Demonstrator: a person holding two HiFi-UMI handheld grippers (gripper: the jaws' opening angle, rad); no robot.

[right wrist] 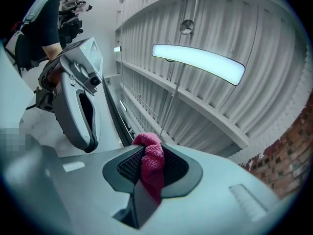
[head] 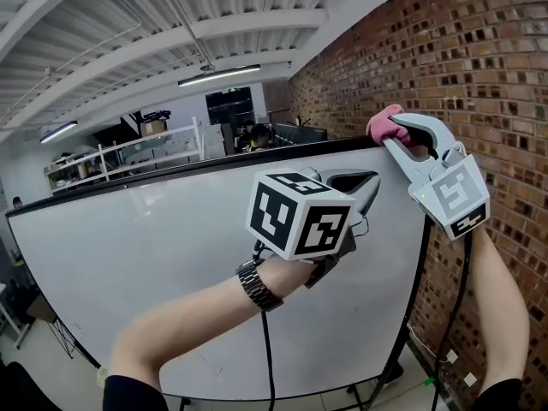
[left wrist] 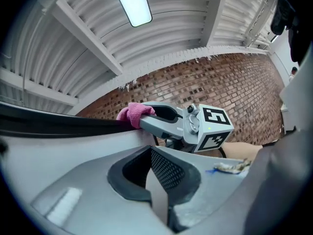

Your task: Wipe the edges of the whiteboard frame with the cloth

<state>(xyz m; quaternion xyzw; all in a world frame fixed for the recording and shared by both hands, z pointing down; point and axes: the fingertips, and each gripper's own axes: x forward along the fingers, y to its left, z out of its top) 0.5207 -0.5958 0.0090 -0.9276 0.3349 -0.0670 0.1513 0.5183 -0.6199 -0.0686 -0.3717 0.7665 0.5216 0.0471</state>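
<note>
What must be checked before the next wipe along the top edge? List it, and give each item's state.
1. Cloth gripped: ok. The pink cloth sits between the shut jaws of the right gripper.
2. Cloth on the frame: ok. It rests on the black top edge of the whiteboard frame, near the right corner.
3. Left gripper out of the way: ok. It is below the top edge, in front of the board face, with jaws shut on nothing.
4. Board steadied: cannot tell. It is unclear whether the left gripper touches the board.
5. Room beside the brick wall: cannot tell. The wall stands close to the right edge.
</note>
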